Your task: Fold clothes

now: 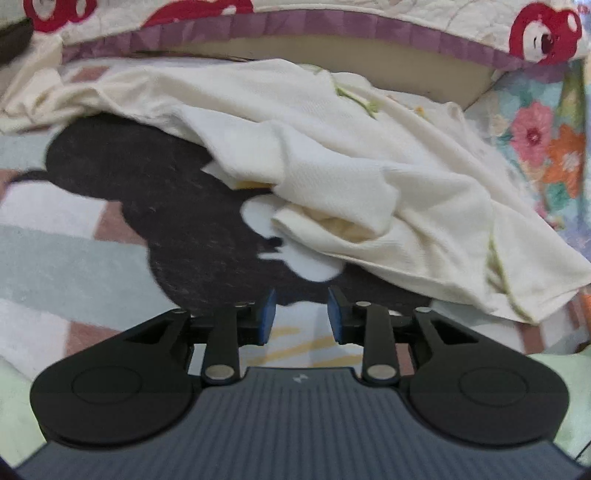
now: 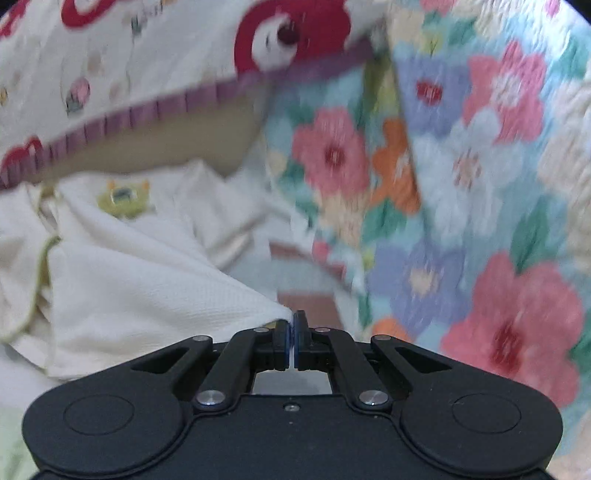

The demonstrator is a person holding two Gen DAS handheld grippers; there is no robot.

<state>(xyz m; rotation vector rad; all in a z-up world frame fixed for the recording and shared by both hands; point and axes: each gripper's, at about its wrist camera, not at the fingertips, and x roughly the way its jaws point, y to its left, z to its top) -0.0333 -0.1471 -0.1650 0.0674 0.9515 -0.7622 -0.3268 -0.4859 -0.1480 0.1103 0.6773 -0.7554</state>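
A cream knit garment (image 1: 332, 155) lies crumpled on a bed sheet with a large black cartoon print (image 1: 147, 192). My left gripper (image 1: 301, 314) is open and empty, just in front of the garment's near fold, not touching it. In the right wrist view the same garment (image 2: 140, 280) with a small yellow-green motif lies to the left. My right gripper (image 2: 293, 332) is shut on a corner of the garment, which runs into the closed pads.
A cream pillow with red prints and a purple frill (image 1: 332, 26) lies behind the garment, also in the right wrist view (image 2: 147, 74). A floral quilt (image 2: 480, 184) rises at the right, and shows in the left wrist view (image 1: 546, 147).
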